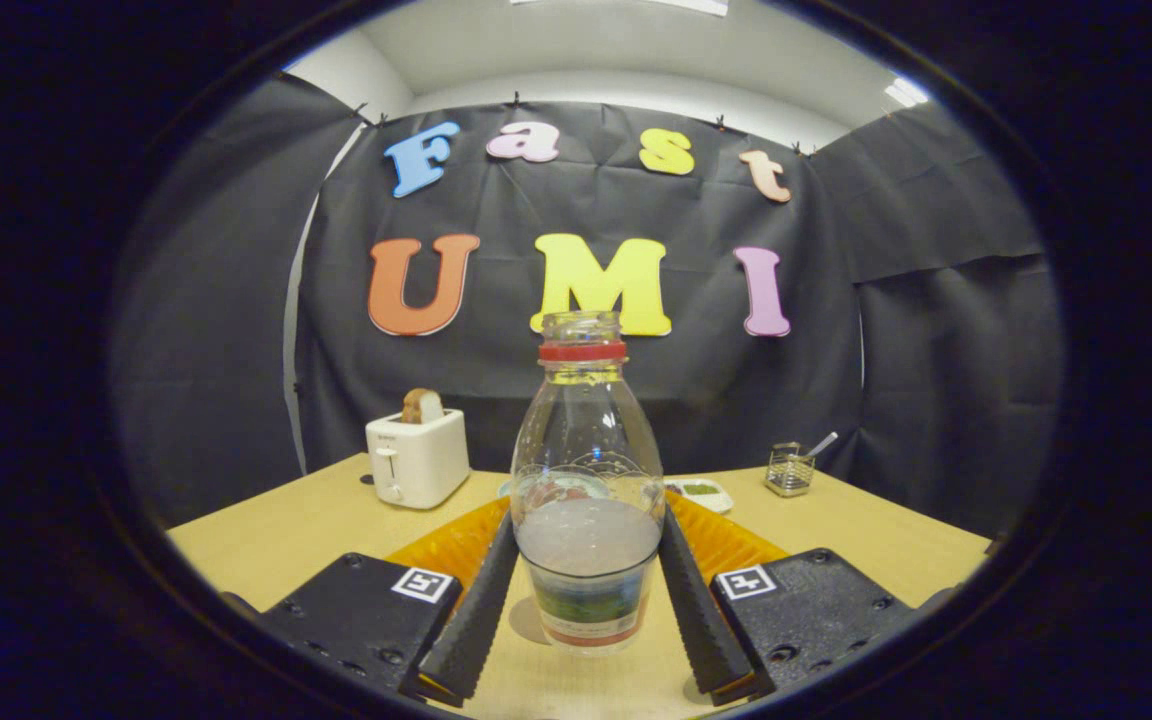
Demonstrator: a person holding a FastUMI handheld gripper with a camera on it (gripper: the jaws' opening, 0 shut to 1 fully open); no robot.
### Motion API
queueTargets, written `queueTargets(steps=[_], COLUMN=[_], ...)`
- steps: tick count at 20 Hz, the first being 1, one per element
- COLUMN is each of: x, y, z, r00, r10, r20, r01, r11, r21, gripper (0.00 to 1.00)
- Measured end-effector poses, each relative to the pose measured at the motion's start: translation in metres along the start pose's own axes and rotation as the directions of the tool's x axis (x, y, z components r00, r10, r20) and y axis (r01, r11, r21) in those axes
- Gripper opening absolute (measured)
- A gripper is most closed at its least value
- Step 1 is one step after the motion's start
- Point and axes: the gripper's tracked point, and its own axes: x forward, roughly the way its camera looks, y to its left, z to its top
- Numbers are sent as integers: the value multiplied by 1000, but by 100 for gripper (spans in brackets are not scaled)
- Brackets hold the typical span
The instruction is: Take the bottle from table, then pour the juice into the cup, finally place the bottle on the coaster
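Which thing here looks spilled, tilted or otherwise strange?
Nothing stands out. The bottle stands upright on the table between the gripper fingers, uncapped, with no spill visible. The toaster behind holds a slice of bread.

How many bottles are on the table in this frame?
1. The bottle stands upright on the table, uncapped, between the tongs, whose fingers sit against its sides. Others may be hidden behind it.
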Motion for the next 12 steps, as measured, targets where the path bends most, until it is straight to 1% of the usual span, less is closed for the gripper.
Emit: queueTargets(steps=[2,3,5,9,10,12], x=[10,18,34,62,67,74], y=[15,19,20,21,18,17], z=[-9,-13,-26,-31,-39,-54], r00=[1000,1000,1000,998,998,999], r10=[26,23,-4,-49,-60,-53], r20=[10,13,-3,41,29,-2], r01=[-26,-24,4,49,60,53], r11=[999,999,999,999,998,999], r21=[24,43,46,-11,-22,4], gripper=[81,81,81,81,81,81])
